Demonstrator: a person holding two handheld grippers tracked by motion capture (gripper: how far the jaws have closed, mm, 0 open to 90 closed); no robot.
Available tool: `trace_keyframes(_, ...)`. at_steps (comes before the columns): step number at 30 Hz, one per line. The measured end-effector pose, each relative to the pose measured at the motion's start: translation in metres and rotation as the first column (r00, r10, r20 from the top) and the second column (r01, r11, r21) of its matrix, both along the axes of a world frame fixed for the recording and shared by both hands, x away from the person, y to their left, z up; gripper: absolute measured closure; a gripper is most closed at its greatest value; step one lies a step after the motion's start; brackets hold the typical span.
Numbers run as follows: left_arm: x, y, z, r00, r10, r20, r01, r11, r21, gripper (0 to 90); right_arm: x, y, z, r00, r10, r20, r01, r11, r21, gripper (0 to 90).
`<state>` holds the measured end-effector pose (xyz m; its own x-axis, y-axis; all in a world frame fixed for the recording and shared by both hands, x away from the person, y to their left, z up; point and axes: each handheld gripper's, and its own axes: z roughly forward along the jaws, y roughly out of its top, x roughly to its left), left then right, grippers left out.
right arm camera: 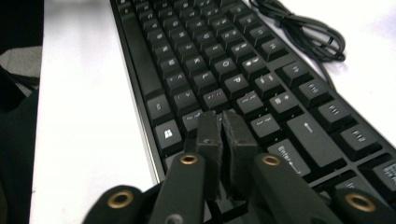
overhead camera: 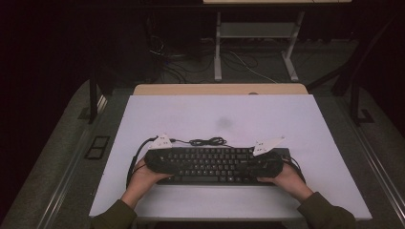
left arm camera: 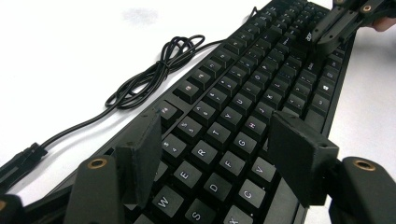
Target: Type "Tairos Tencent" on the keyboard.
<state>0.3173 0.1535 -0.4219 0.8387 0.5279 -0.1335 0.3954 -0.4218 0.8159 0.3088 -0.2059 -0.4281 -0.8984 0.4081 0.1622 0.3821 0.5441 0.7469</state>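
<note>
A black keyboard (overhead camera: 212,164) lies across the near part of the white table top (overhead camera: 215,109). Its black cable (overhead camera: 207,141) is bunched just behind it. My left gripper (overhead camera: 167,162) hovers over the keyboard's left end. In the left gripper view the jaws (left arm camera: 217,126) stand apart above the letter keys (left arm camera: 243,93), with nothing between the pads. My right gripper (overhead camera: 260,164) is over the right end. In the right gripper view its jaws (right arm camera: 222,121) are closed together above the keys (right arm camera: 210,60) near Enter, holding nothing. The right gripper (left arm camera: 341,23) is also visible at the far end of the keyboard.
The coiled cable (left arm camera: 154,74) lies on the table beside the keyboard's far edge, also in the right gripper view (right arm camera: 303,28). The table's near edge is close under the person's forearms. Behind the table, a white desk frame (overhead camera: 253,47) stands among loose floor cables.
</note>
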Motion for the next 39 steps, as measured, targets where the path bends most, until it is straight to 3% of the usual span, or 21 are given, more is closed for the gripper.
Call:
trace_keyframes(12, -0.003, 0.006, -0.002, 1.0000, 0.006, -0.001, -0.006, 1.0000, 0.000, 31.7, 0.008, 0.004, 0.004, 0.9982, -0.060, 0.005, 0.059, 0.997, 0.051, 45.1)
trace_keyframes(16, -0.004, 0.008, -0.002, 0.9999, 0.014, -0.004, -0.014, 0.9999, -0.003, 31.5, 0.013, 0.008, 0.004, 0.9971, -0.076, 0.003, 0.075, 0.995, 0.065, 36.2)
trace_keyframes(29, -0.005, 0.011, -0.002, 0.9995, 0.032, 0.003, -0.032, 0.9995, 0.001, 32.7, 0.025, 0.026, 0.007, 0.9950, -0.098, 0.018, 0.096, 0.991, 0.089, 29.5)
trace_keyframes(33, -0.005, 0.013, -0.002, 0.9990, 0.043, 0.014, -0.043, 0.9990, 0.006, 42.3, 0.029, 0.029, 0.008, 0.9943, -0.106, 0.016, 0.104, 0.990, 0.100, 29.1)
trace_keyframes(39, -0.002, 0.017, -0.005, 0.9984, 0.056, 0.009, -0.056, 0.9982, 0.022, 72.9, 0.030, 0.032, 0.008, 0.9943, -0.105, 0.022, 0.102, 0.989, 0.109, 29.0)
